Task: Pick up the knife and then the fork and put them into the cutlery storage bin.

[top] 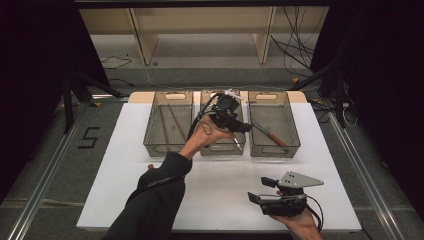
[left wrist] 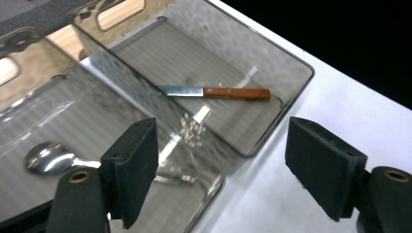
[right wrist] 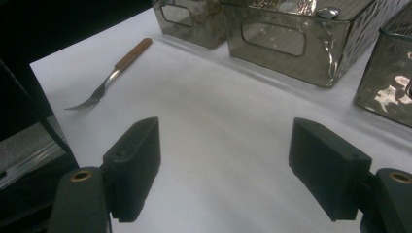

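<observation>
**Cutlery sorting: spoon, knife and chopsticks binned, fork still out**

Lowest in the high view, the right gripper [top: 256, 191] sits in a hand at the bottom right of the white table [top: 125, 150], jaws apart and holding nothing. Above it, at frame centre, the left gripper [top: 243, 128] hangs over the middle one of three smoky clear plastic bins [top: 222, 149]. Thin brown sticks, probably chopsticks [top: 170, 120], lie in the left bin. A "5" [top: 89, 137] is marked on the floor at left; I can read no other writing.

From the left gripper view, wide-open black jaws frame nothing. A shiny steel spoon [left wrist: 48, 159] lies in the bin at lower left; a wooden-handled steel knife [left wrist: 214, 92] lies in the bin at upper centre.

From the right gripper view, the jaws stand wide and empty, and a wooden-handled steel fork [right wrist: 109, 77] lies on the table at upper left, outside the bins. Judging by this, sorting is mostly done and the fork remains.
</observation>
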Demonstrator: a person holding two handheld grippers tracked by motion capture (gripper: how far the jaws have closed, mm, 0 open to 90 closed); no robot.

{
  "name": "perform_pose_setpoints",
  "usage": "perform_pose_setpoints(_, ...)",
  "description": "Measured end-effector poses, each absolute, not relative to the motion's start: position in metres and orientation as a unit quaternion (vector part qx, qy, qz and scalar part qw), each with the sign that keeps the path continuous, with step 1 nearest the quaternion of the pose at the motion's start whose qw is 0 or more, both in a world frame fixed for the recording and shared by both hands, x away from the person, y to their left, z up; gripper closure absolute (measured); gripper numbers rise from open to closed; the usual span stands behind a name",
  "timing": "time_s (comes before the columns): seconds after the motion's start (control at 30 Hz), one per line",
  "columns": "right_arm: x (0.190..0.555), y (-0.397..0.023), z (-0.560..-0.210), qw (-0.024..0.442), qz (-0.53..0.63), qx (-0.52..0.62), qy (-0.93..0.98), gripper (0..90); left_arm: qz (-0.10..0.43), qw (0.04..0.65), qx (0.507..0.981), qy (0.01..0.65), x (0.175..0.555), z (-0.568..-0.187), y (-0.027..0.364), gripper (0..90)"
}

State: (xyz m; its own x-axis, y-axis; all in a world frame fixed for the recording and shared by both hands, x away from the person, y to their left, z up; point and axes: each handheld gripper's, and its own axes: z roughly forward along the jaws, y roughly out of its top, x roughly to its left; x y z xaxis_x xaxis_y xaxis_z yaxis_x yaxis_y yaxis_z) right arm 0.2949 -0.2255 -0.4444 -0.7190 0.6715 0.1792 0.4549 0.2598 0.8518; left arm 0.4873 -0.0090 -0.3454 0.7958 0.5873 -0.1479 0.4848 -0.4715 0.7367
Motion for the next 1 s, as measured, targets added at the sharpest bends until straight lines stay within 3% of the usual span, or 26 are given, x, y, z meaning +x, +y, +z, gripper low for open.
perform_pose_setpoints(0.5,0.296,-0.224,-0.444,0.111,0.490,0.358,0.787,28.1,0.084,0.373,0.872,0.305,0.455,-0.360,0.069,24.4)
perform_pose_setpoints(1.0,0.298,-0.224,-0.445,0.110,0.491,0.358,0.787,28.1,0.091,0.367,0.868,0.323,0.425,-0.393,0.120,24.9)
